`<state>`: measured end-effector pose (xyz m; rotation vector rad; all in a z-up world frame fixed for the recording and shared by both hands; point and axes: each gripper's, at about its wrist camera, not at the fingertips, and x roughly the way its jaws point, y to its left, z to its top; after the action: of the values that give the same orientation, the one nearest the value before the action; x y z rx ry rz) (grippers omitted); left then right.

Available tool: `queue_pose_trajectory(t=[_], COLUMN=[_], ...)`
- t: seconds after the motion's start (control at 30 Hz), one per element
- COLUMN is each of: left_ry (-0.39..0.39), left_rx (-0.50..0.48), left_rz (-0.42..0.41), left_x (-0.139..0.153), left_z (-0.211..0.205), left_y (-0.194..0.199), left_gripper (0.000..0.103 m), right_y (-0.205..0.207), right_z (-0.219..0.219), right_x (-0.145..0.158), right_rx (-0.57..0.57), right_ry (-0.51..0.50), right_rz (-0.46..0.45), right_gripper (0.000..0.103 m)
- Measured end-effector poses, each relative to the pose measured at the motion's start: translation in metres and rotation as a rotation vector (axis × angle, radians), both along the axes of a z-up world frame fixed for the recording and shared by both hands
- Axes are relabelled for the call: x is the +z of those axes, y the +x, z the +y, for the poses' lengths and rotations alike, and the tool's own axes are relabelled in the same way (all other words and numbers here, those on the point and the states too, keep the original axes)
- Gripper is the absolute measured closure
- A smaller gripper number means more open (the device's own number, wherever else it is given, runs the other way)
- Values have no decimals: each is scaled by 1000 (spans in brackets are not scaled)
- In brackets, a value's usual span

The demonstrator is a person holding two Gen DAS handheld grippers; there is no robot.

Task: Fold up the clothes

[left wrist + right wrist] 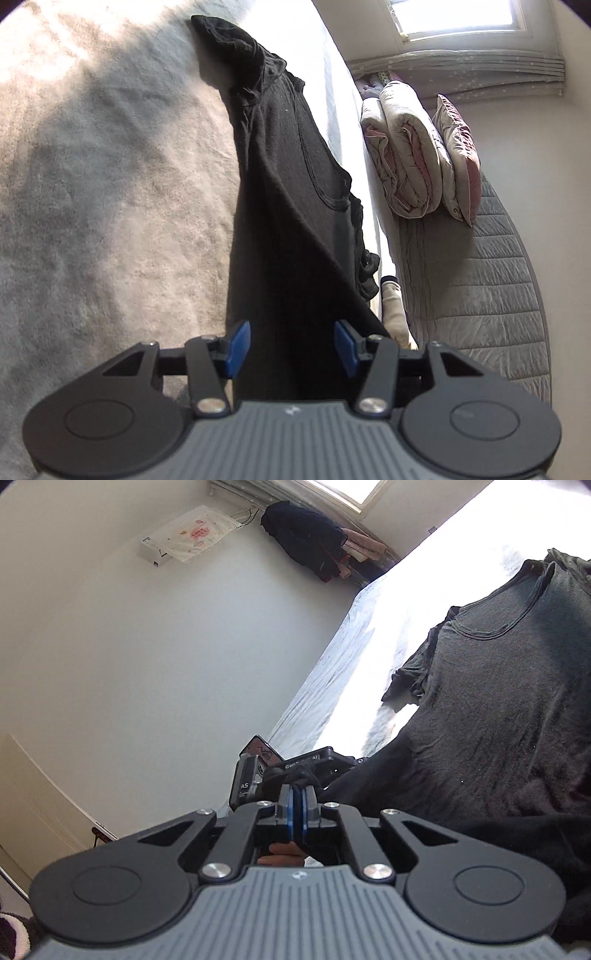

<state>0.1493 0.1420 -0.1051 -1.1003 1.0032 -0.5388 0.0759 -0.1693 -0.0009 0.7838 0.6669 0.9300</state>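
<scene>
Both grippers are meeting the black shirt: our right gripper is pinching its hem, our left gripper is gaping half-wide over it.

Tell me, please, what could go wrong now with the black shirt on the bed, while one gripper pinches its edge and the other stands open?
1. The right gripper pinches only a small bit of the black shirt; a pull may slip it free.
2. The left gripper is open with cloth between its pads; closing now could catch two layers.
3. The shirt's sleeve is crumpled and could stay bunched inside the fold.
</scene>
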Motion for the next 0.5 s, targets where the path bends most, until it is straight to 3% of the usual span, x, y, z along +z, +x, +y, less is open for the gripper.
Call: queue_pose_trajectory(t=[0.13, 0.2, 0.33, 0.4, 0.43, 0.5], left_ry=[-331, -426, -529, -542, -538, -528], left_rx=[36, 63, 104, 131, 148, 182], left_rz=[94, 122, 109, 87, 73, 47], left_x=[-30, -40, -42, -38, -35, -28], left_z=[-13, -20, -27, -25, -22, -17], left_y=[-5, -9, -16, -20, -22, -26], left_gripper=[52, 52, 55, 66, 80, 85], right_y=[2, 3, 0, -3, -3, -3], right_z=[6, 11, 10, 5, 5, 3], right_x=[-1, -2, -3, -5, -6, -7], right_rx=[24, 33, 38, 36, 36, 38], right_ry=[18, 12, 0, -2, -1, 0], right_rz=[11, 17, 32, 40, 46, 54], right_gripper=[97, 97, 97, 97, 97, 97])
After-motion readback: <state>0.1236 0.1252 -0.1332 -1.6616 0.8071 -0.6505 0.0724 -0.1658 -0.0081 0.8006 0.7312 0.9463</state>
